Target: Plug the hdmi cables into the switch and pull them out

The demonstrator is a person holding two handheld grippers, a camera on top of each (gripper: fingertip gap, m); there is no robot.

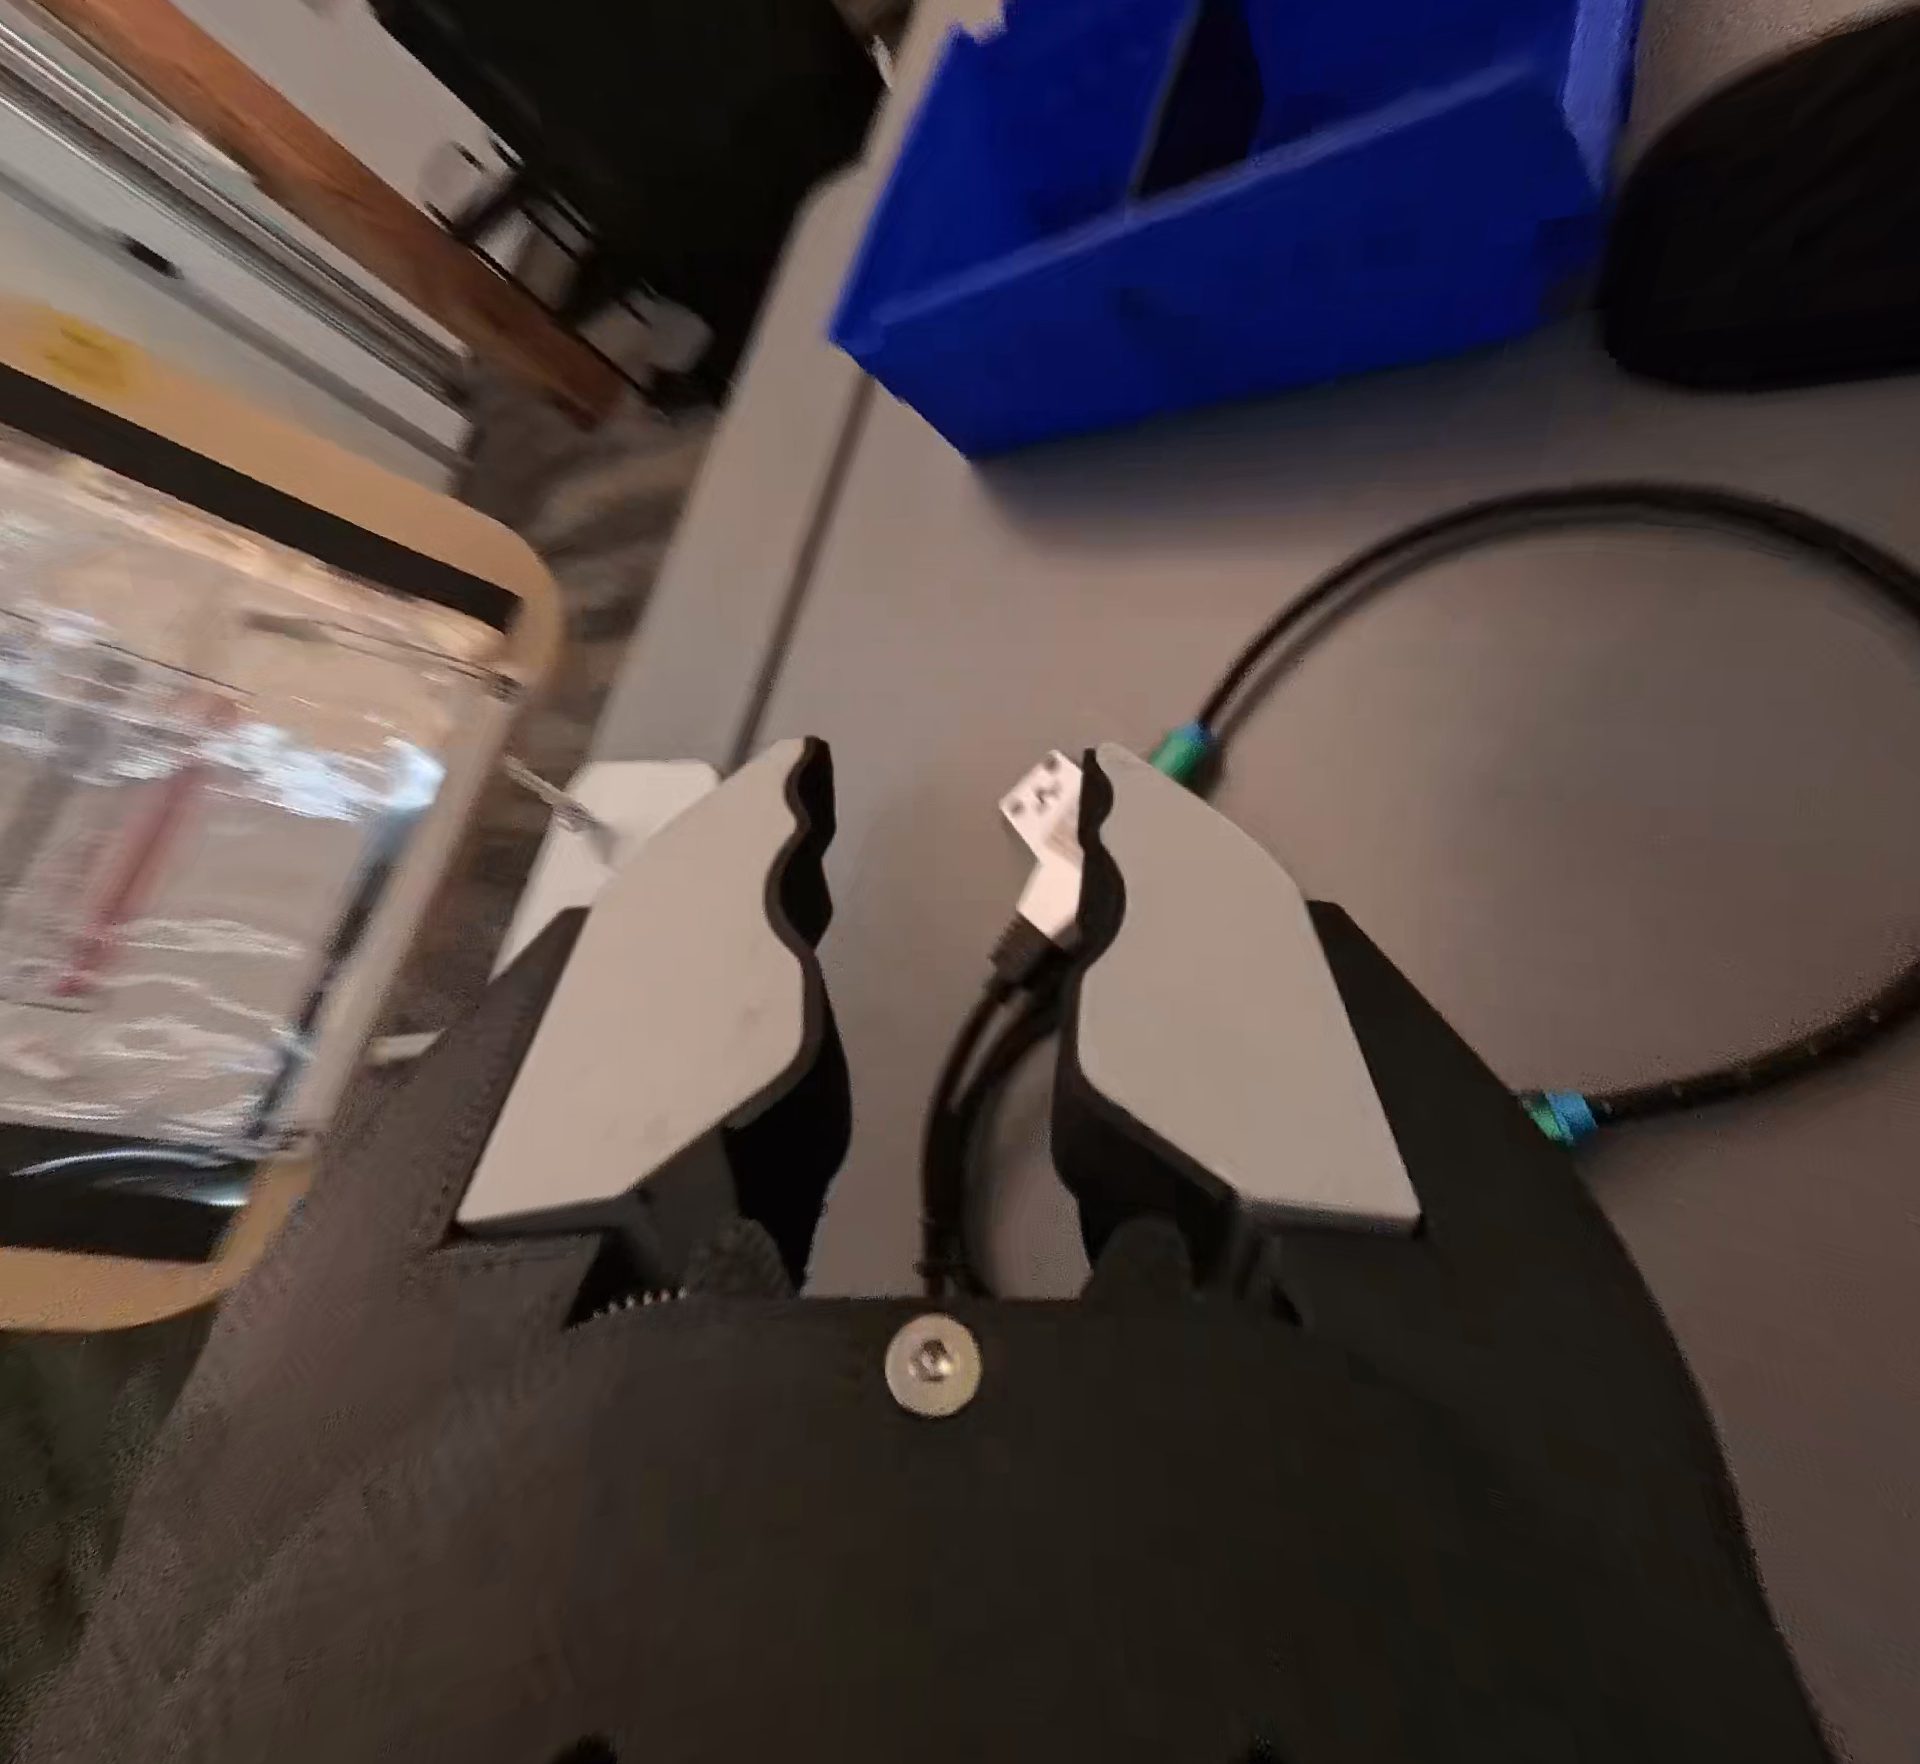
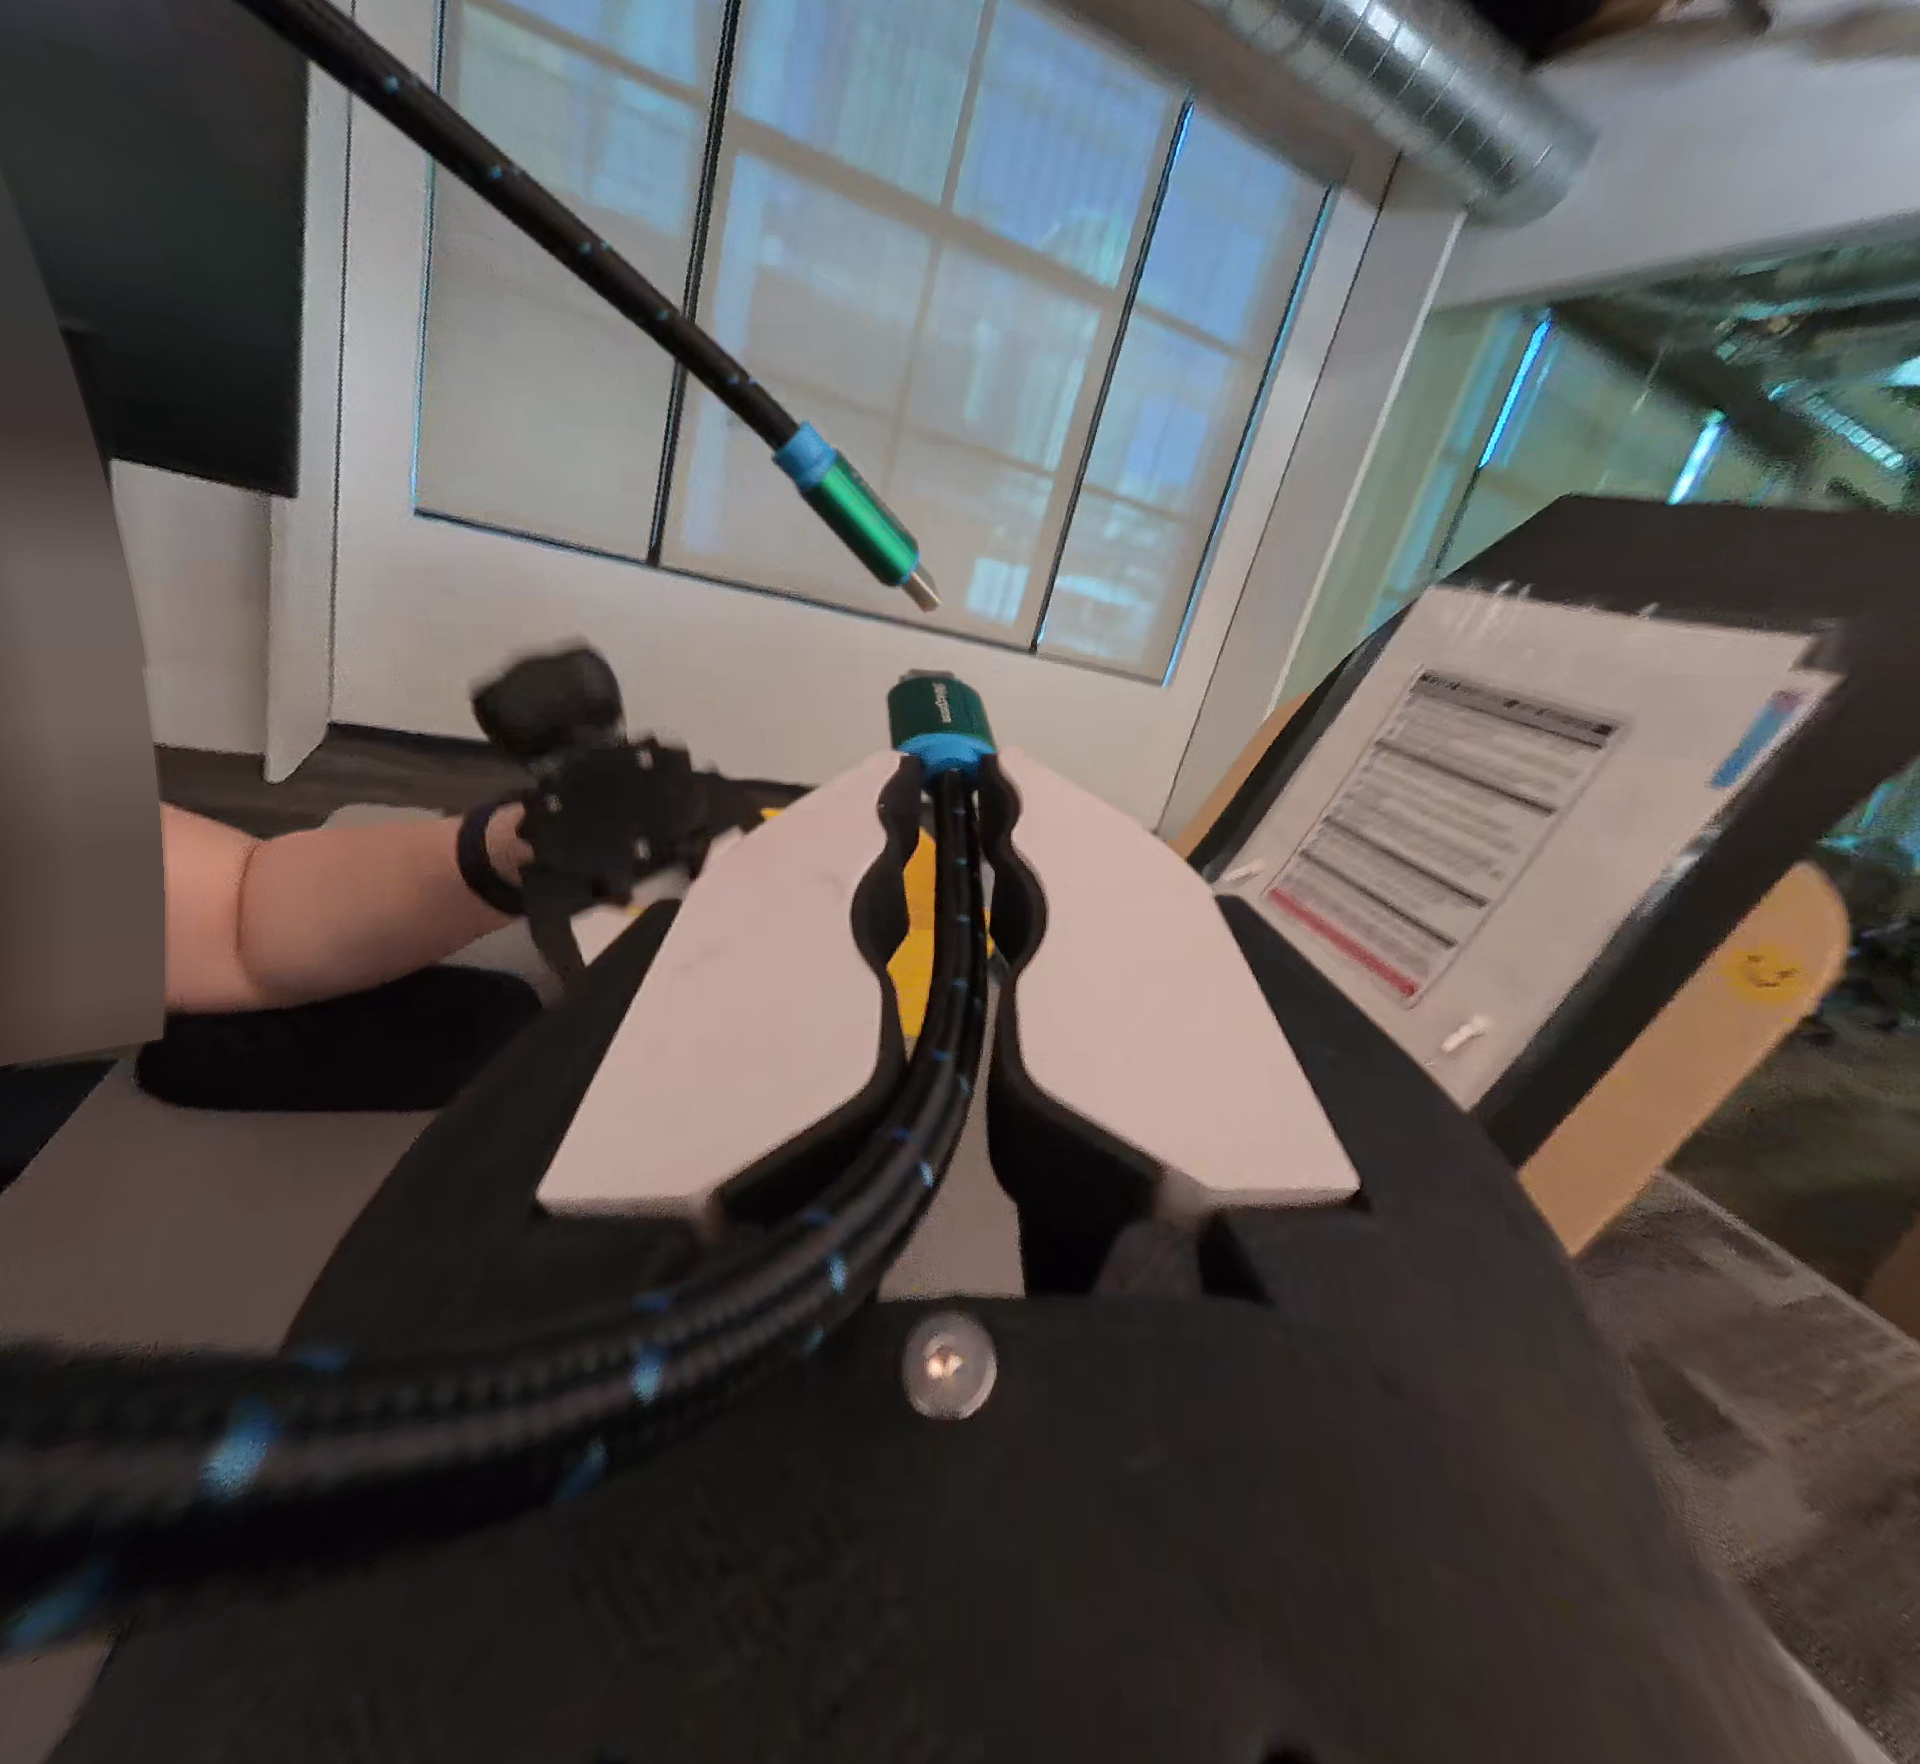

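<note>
Over the grey table (image 1: 1351, 779), the right gripper (image 2: 951, 758) tilts upward, jaws clamping the braided cable (image 2: 951, 987).

Big gridded window (image 2: 831, 260), white wall, silver duct (image 2: 1382, 52) overhead.

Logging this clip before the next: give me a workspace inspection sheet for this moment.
Surface: grey table.
Job's things: silver switch lying beside the left tongs' right finger; green HDMI plug.
Clutter: blue bin, dark rounded object.
Grippers: left tongs open; right tongs shut on the braided cable just behind its plug.
Cables: second green plug hanging in the air; black cable looped on table.
Surroundings: window, duct.
</note>
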